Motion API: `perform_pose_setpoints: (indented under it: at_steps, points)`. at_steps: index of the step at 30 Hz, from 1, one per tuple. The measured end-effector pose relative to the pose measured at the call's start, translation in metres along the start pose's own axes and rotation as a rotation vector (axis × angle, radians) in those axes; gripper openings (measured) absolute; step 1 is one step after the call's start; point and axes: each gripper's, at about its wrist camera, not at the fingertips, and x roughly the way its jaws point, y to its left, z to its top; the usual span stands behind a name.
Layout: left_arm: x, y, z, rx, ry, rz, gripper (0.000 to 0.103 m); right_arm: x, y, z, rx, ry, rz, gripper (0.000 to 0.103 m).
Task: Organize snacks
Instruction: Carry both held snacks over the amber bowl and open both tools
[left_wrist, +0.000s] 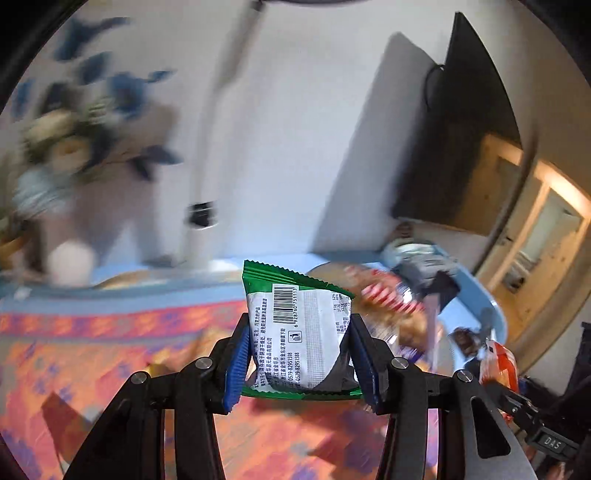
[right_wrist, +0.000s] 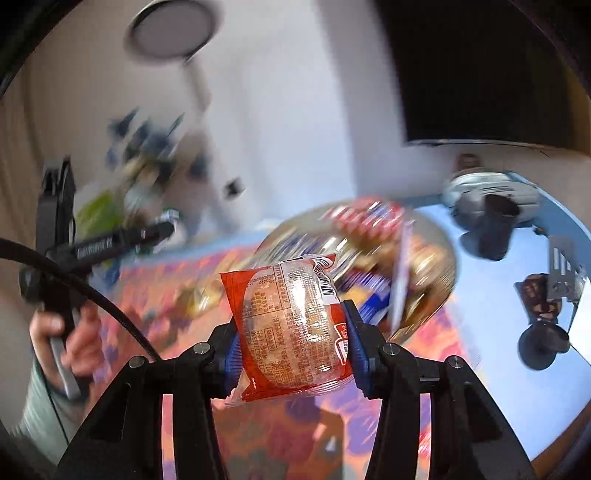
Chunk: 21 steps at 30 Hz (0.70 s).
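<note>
My left gripper (left_wrist: 301, 354) is shut on a green and white snack packet (left_wrist: 299, 332) with a barcode, held above the patterned cloth. My right gripper (right_wrist: 291, 332) is shut on a red packet (right_wrist: 291, 328) with a round cake inside, held above the cloth. A round bowl (right_wrist: 439, 266) holding several wrapped snacks sits ahead of the right gripper; it shows in the left wrist view (left_wrist: 325, 269) to the right of the green packet. The red packet and the right gripper show at the lower right of the left wrist view (left_wrist: 498, 363).
An orange and purple patterned cloth (left_wrist: 110, 369) covers a light blue table (right_wrist: 517, 369). A blurred vase of blue flowers (left_wrist: 74, 129) stands at the back left. A grey object (right_wrist: 487, 199), a dark snack (right_wrist: 539, 291) and a small stand (right_wrist: 543, 339) lie on the right.
</note>
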Motion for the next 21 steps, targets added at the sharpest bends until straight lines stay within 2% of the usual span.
perform_pose_setpoints:
  at_steps: [3, 6, 12, 13, 14, 15, 18, 21]
  points:
    - [0.039, -0.014, 0.021, -0.006, 0.036, -0.057, 0.048, 0.013, -0.028, 0.024, 0.104, -0.043, -0.026, 0.046]
    - [0.073, -0.025, 0.032, 0.006, 0.056, -0.067, 0.048, 0.032, -0.040, 0.039, 0.151, -0.052, -0.041, 0.046]
    - [0.116, -0.044, 0.042, 0.042, 0.080, -0.085, 0.048, 0.062, -0.050, 0.047, 0.158, -0.035, -0.070, 0.049]
    - [0.124, -0.047, 0.044, 0.048, 0.090, -0.092, 0.054, 0.066, -0.052, 0.048, 0.159, -0.037, -0.078, 0.049]
    - [0.130, -0.049, 0.045, 0.053, 0.102, -0.097, 0.069, 0.071, -0.054, 0.049, 0.159, -0.036, -0.088, 0.053]
    - [0.135, -0.049, 0.046, 0.052, 0.112, -0.090, 0.079, 0.075, -0.056, 0.051, 0.151, -0.025, -0.093, 0.058]
    - [0.128, -0.037, 0.042, 0.037, 0.108, -0.072, 0.082, 0.080, -0.061, 0.046, 0.137, 0.000, -0.111, 0.058]
    - [0.101, -0.016, 0.038, 0.014, 0.085, -0.054, 0.082, 0.068, -0.062, 0.038, 0.155, -0.008, -0.075, 0.058]
